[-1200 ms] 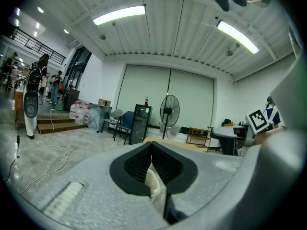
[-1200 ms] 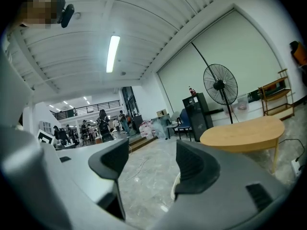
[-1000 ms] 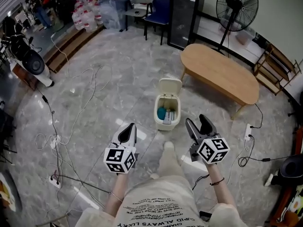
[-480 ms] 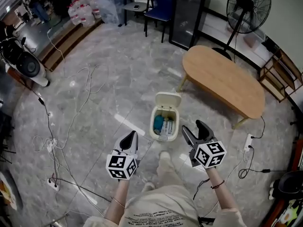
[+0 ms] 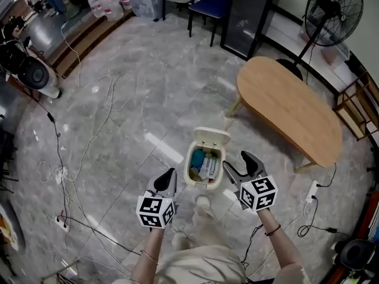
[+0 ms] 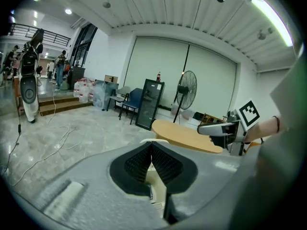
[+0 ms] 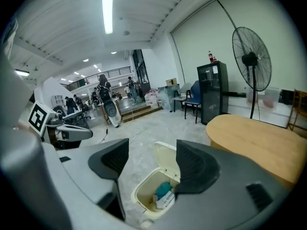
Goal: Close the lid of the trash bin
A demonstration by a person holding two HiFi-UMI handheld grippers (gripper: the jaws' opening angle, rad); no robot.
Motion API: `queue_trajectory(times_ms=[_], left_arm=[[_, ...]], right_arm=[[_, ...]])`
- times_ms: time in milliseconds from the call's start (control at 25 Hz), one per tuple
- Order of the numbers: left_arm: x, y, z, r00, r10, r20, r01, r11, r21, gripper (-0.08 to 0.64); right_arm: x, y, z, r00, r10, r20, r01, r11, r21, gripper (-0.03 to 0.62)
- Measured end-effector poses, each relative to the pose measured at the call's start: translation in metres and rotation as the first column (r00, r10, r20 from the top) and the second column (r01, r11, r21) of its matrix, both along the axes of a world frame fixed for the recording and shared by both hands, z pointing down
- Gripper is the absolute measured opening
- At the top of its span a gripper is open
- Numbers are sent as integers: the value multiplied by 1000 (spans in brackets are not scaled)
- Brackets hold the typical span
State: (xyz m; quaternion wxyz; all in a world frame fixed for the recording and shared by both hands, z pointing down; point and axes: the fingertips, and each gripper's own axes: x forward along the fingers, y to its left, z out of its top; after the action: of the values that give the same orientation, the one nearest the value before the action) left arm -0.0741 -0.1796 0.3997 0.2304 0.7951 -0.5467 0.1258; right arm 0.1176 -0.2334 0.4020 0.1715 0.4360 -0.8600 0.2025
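Observation:
The cream trash bin (image 5: 196,178) stands on the marble floor with its lid (image 5: 212,137) tipped up and back. A teal object and a white box lie inside. My left gripper (image 5: 169,177) is shut and empty, just left of the bin's near edge. My right gripper (image 5: 238,165) is open and empty, just right of the bin. In the right gripper view the open bin (image 7: 140,196) and its raised lid (image 7: 167,166) show between the spread jaws of the right gripper (image 7: 149,163). In the left gripper view the left gripper (image 6: 151,146) has its pads meeting, with the bin (image 6: 156,188) behind them.
An oval wooden table (image 5: 290,108) stands right of and beyond the bin. A floor fan (image 5: 334,7), a black cabinet (image 5: 251,13) and a blue chair (image 5: 207,2) are further back. Cables (image 5: 89,129) trail over the floor at left. A power strip (image 5: 312,189) lies at right.
The view has moved closer to the bin. Both grippers now flank it, where before they hung short of it. The lid stays up.

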Motion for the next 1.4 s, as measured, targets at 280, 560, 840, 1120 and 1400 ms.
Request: queue_trajectory(times_ms=[280,560,840,1120,1400], left_arm=[[11,-35,33,1000,-19,-9,18,999,-35,23],[19,-55,62,1000,-22,-11,21,996,-84,23],[19,-67,93,1000,-11,-12,9,992,-124,23],[25,-61,121,999,19,-40,-26,985,-172,23],[29,-57,130,998,14,-69,-26,982,-185,23]], right_arm=[[-5,-56,35,992,-74,-97,76,997,16,301],[-19,-99,67,956,-186,-227,198,980,33,301],[-30,-125,106,886,-278,-370,304,953,11,301],[-40,-127,136,782,-367,-504,407,913,-32,301],[-52,-131,152,660,-419,-623,504,863,-47,301]])
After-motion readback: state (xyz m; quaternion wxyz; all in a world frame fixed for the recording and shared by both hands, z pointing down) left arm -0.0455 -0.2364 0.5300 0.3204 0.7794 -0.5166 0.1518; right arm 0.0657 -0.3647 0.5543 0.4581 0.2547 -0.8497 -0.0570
